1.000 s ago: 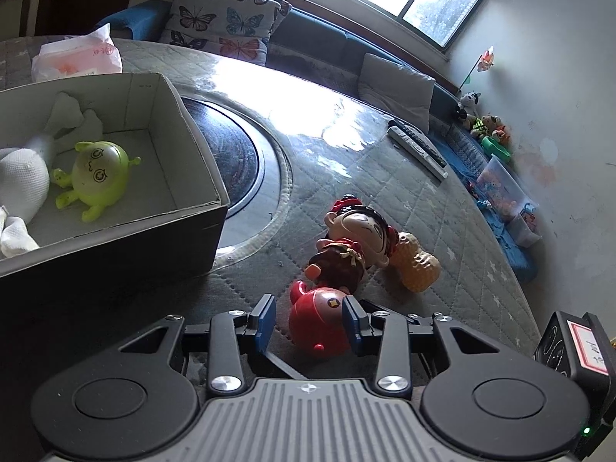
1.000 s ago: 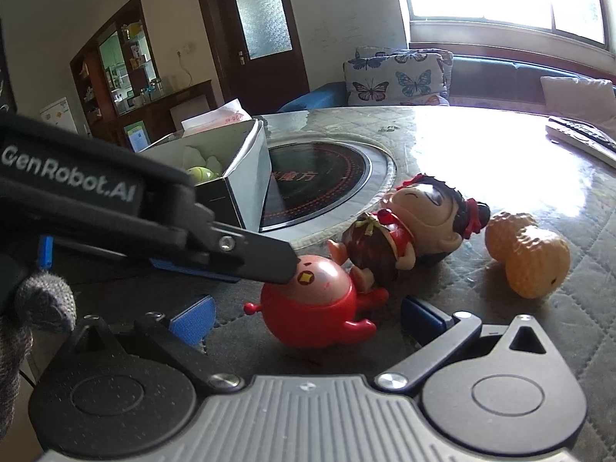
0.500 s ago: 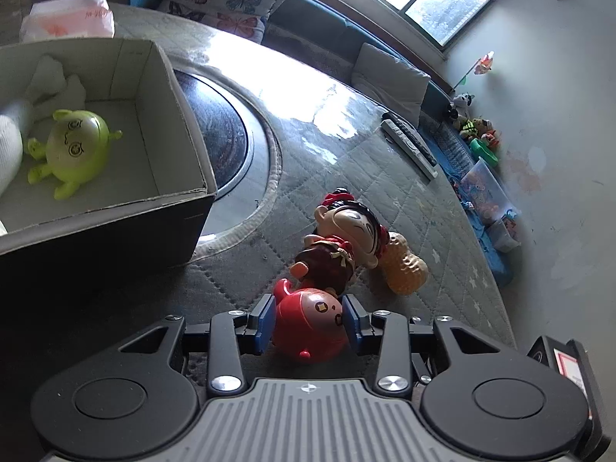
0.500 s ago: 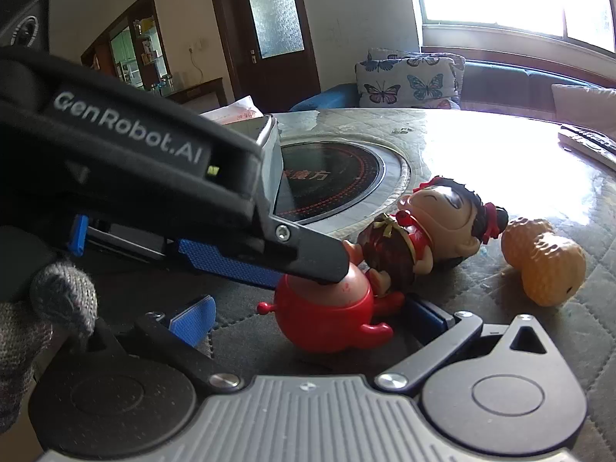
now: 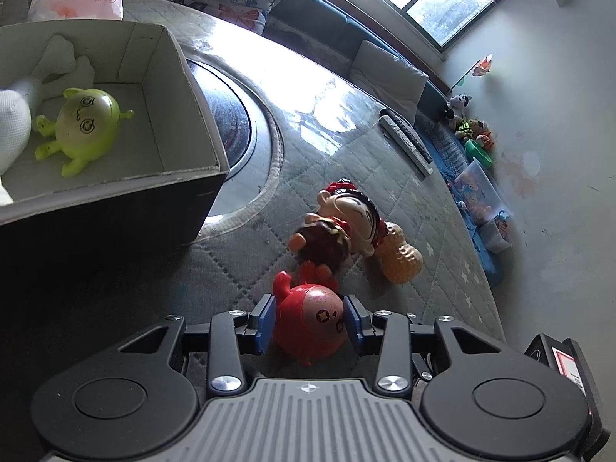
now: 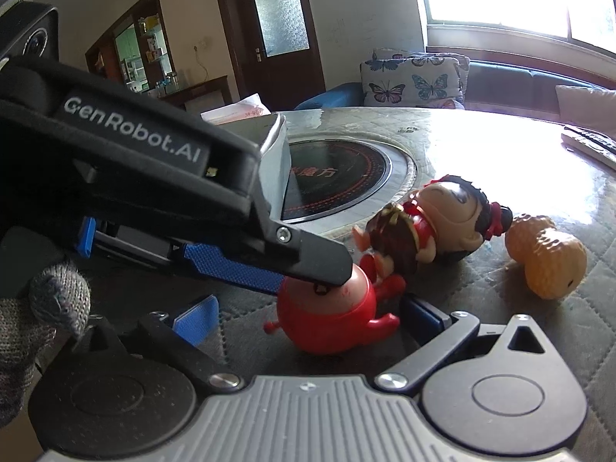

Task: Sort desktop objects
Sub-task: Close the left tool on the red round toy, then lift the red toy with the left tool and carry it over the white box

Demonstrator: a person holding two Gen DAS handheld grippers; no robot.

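Left tool [image 5: 308, 321]: just been opening; blue pads [image 5: 265, 321] now flush against both flanks of the round glossy red plastic figure with a pink face [image 5: 308, 331]. Pressing or only touching: cannot tell. Figure lying on its back on the bench, face up, one stubby red arm raised toward the far side.

Right tool [image 6: 308, 319]: released, just been closing a little. Same red figure between its blue pads, clear of both. Seen from the right wrist: left tool reaching in from the left, upper finger lying across the top of the pink face. Grey knitted glove on a hand [image 6: 46, 319] at the left edge of that view.

Just beyond the red figure, touching it: plastic doll with black hair and a red-and-brown dress [image 5: 338, 227], lying on its side. Against the doll's head: tan ribbed peanut-shaped toy [image 5: 400, 261].

All three on the grey quilted cover of the bench [image 5: 385, 177]. Round dark glass plate [image 5: 231, 123] set into the middle of the bench.

Left of the plate: open-topped cardboard box [image 5: 192, 123], holding a yellow-green plastic figure [image 5: 82, 127] face up and a white knitted soft toy [image 5: 11, 131] beside it.

Behind the box: pink-and-white tissue pack [image 5: 77, 0]. Far edge of the bench: two remote controls [image 5: 404, 142], side by side.
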